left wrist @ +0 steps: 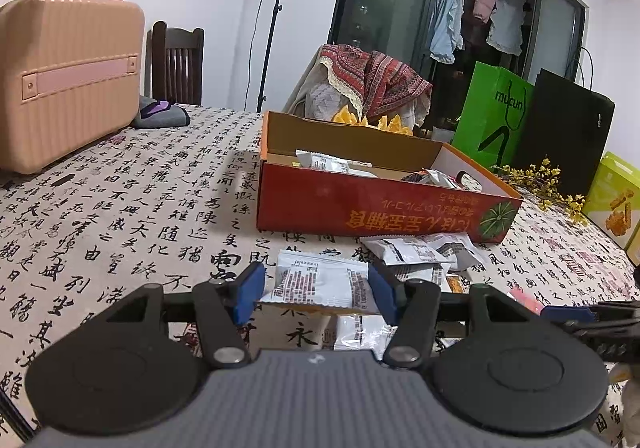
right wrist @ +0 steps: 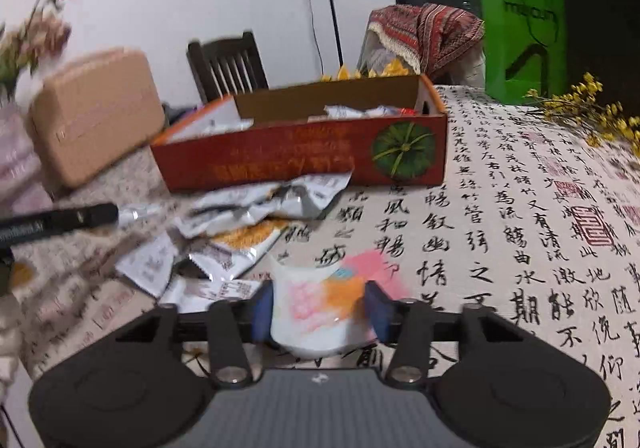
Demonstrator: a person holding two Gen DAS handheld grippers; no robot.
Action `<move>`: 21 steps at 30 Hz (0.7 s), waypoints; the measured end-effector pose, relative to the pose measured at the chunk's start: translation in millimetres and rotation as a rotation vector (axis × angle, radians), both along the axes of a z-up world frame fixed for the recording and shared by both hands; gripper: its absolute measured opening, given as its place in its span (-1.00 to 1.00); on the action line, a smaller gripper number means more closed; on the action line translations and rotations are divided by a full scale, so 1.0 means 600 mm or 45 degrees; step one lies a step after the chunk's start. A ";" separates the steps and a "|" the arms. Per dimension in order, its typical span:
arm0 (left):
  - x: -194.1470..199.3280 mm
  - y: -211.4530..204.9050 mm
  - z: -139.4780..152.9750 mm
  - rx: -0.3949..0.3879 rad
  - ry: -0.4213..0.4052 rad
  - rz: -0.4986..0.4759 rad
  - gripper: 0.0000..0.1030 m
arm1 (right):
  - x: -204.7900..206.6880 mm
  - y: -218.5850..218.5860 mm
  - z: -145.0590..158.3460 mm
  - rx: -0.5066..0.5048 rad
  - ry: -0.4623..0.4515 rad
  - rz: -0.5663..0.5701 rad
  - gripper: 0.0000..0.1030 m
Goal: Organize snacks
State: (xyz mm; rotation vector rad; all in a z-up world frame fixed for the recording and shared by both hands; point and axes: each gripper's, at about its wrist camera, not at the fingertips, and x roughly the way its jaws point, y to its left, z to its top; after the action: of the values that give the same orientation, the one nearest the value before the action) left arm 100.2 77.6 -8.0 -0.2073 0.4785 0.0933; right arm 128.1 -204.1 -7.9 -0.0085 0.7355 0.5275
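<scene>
Both grippers clamped on snack packets, red box waiting mid-frame.

Left gripper (left wrist: pixel 316 294) pinches a white packet (left wrist: pixel 320 282) with tiny print I can't read, low centre of its view; right gripper (right wrist: pixel 320 310) squeezes a white, pink and orange packet (right wrist: pixel 316 306), too blurry to read. More loose packets (right wrist: pixel 240 224) sit on the calligraphy tablecloth (right wrist: pixel 520 232) just in front of the red box (left wrist: pixel 372 204), which already holds a few. Green bag (left wrist: pixel 494 114) at upper right says "mucun".
</scene>
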 end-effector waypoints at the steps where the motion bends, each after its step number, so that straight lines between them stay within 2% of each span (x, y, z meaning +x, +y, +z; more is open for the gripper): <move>1: 0.000 0.000 0.000 -0.001 0.000 -0.003 0.14 | -0.001 0.010 -0.002 -0.045 -0.028 0.003 0.01; 4: 0.000 0.000 -0.001 -0.004 0.000 -0.004 0.14 | -0.002 0.034 -0.003 -0.138 -0.063 0.015 0.02; 5: 0.000 0.000 0.000 -0.005 -0.001 -0.005 0.14 | -0.002 0.042 -0.004 -0.175 -0.082 0.014 -0.10; 7: 0.000 0.002 0.000 -0.006 -0.003 -0.005 0.14 | -0.008 0.052 -0.003 -0.227 -0.124 0.040 -0.65; 8: 0.000 0.002 0.000 -0.007 -0.003 -0.006 0.14 | -0.010 0.057 -0.002 -0.236 -0.129 0.060 -0.85; 9: 0.000 0.002 0.000 -0.006 -0.003 -0.004 0.14 | -0.014 0.060 0.001 -0.258 -0.158 0.045 -0.94; 11: 0.000 0.003 0.002 -0.007 -0.007 -0.005 0.14 | -0.017 0.061 0.006 -0.264 -0.206 0.026 -0.97; 21: 0.005 -0.016 0.036 0.028 -0.084 -0.033 0.14 | -0.022 0.008 0.073 -0.096 -0.333 -0.125 -1.00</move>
State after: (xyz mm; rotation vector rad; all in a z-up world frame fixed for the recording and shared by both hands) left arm 103.1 68.1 13.8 -0.1821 0.4144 0.0658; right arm 114.7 -199.6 36.0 -0.1090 0.4969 0.3952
